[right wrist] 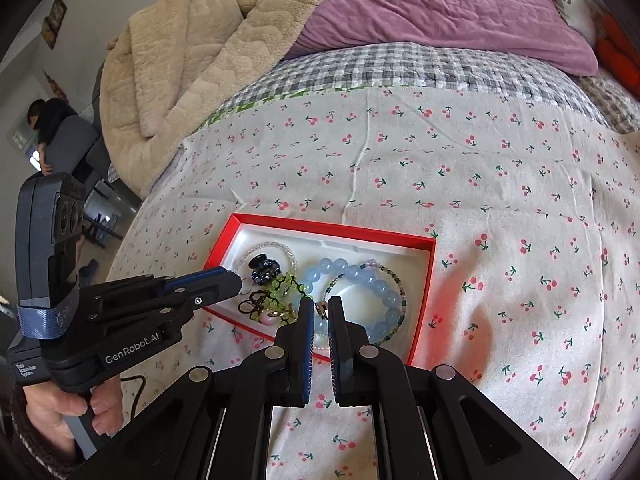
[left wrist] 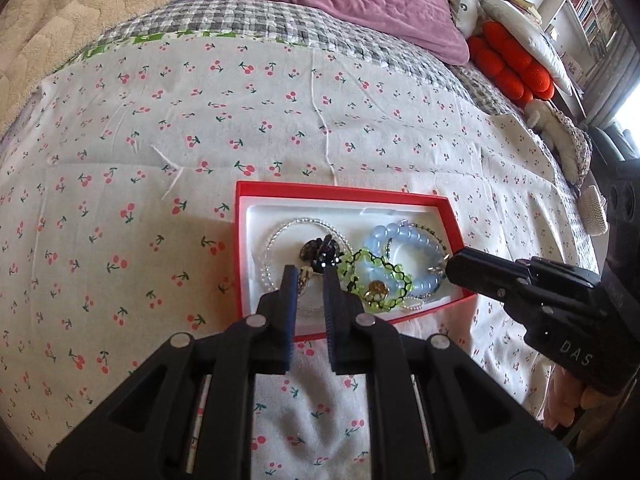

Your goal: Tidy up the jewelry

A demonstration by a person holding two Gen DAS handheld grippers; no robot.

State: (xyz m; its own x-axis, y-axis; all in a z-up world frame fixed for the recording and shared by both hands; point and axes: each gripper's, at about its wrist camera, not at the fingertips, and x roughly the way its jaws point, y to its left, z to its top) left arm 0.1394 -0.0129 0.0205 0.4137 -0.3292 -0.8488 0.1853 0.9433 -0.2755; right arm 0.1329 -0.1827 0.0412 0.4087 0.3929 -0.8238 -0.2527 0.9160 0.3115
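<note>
A red box (left wrist: 340, 190) with a white lining (right wrist: 416, 254) lies on the cherry-print sheet. Inside it are a pale blue bead bracelet (left wrist: 414, 233) (right wrist: 352, 270), a green bead bracelet (left wrist: 362, 258) (right wrist: 288, 282), a clear bead strand (left wrist: 288, 224) and a black hair clip (left wrist: 326, 254) (right wrist: 262, 270). My left gripper (left wrist: 310, 276) (right wrist: 236, 282) hangs over the box's near left part. Its jaws stand narrow, with a small cream-and-dark bead piece (left wrist: 305, 276) between them. My right gripper (right wrist: 321, 304) (left wrist: 454, 268) is over the near right part, nearly closed on a small silver charm (right wrist: 320, 311) (left wrist: 438, 267).
Cherry-print sheet (left wrist: 200, 120) covers the bed all round the box. A purple pillow (left wrist: 360, 4), a beige blanket (right wrist: 192, 60) and red cushions (left wrist: 508, 64) lie at the head. A hand (right wrist: 60, 408) holds the left gripper. A person (right wrist: 44, 120) is far off at the left.
</note>
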